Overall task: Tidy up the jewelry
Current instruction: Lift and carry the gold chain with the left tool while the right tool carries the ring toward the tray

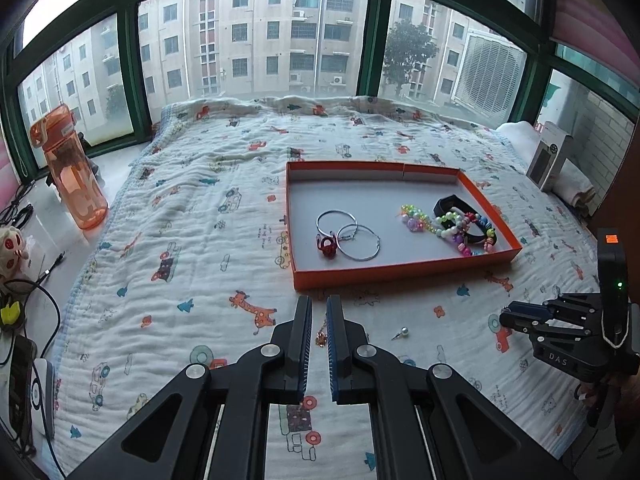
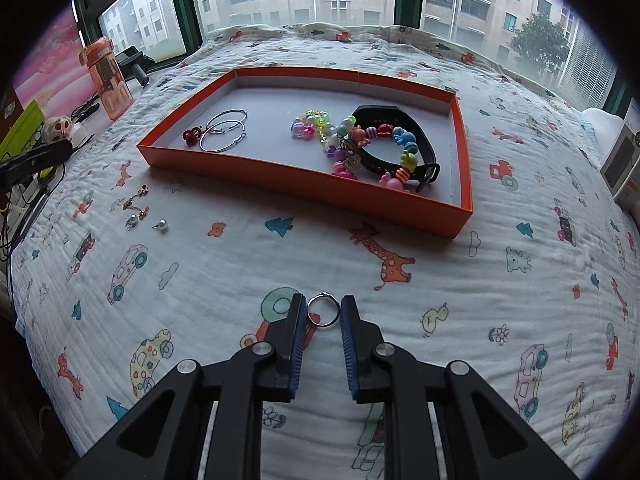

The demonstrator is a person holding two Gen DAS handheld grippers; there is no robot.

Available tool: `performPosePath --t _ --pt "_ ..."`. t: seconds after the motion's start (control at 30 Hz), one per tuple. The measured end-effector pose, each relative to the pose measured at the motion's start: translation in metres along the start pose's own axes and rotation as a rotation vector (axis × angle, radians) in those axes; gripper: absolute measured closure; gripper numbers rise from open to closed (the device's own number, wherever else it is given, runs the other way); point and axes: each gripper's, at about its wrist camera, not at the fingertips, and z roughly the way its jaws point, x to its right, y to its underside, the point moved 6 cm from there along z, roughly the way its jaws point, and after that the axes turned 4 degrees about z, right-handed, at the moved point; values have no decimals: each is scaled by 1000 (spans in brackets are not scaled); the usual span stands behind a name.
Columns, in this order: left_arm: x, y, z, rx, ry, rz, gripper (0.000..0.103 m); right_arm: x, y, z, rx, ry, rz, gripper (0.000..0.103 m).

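An orange tray (image 1: pixel 400 270) (image 2: pixel 304 178) lies on the quilt and holds two silver hoops (image 1: pixel 352 236) (image 2: pixel 224 132), a red ring (image 1: pixel 326 245) (image 2: pixel 192 136), bead bracelets (image 1: pixel 460 232) (image 2: pixel 376 148) and a black band (image 2: pixel 376 114). My left gripper (image 1: pixel 319 308) is nearly shut around a rose-gold chain earring (image 1: pixel 321 336) on the quilt. My right gripper (image 2: pixel 324 305) is open around a silver ring (image 2: pixel 323 310) that lies flat on the quilt; in the left wrist view the right gripper (image 1: pixel 505 317) is at the right. Pearl studs (image 1: pixel 402 333) (image 2: pixel 162 225) lie loose.
An orange water bottle (image 1: pixel 74 172) (image 2: pixel 110 80) stands on the sill at the left with cables and a small doll (image 1: pixel 12 246). A white box (image 1: pixel 550 156) sits at the right by the window. The patterned quilt (image 2: pixel 360 272) covers the whole surface.
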Motion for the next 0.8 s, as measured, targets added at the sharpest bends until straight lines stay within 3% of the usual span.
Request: performPosePath --t 0.33,0.63,0.67,0.77,0.8 --pt "2 24 64 -136 46 24 92 0 0 0 -1 -2 0 83" --pt "8 22 97 -176 70 65 91 -2 -3 3 -4 -10 1 83" --pt "8 20 98 -173 74 66 89 -2 -2 3 -4 -11 2 83" --pt "7 18 100 -169 66 69 67 -2 -2 3 -4 -11 1 83" --pt "8 17 101 -169 70 72 67 -1 -2 3 -4 -11 2 83"
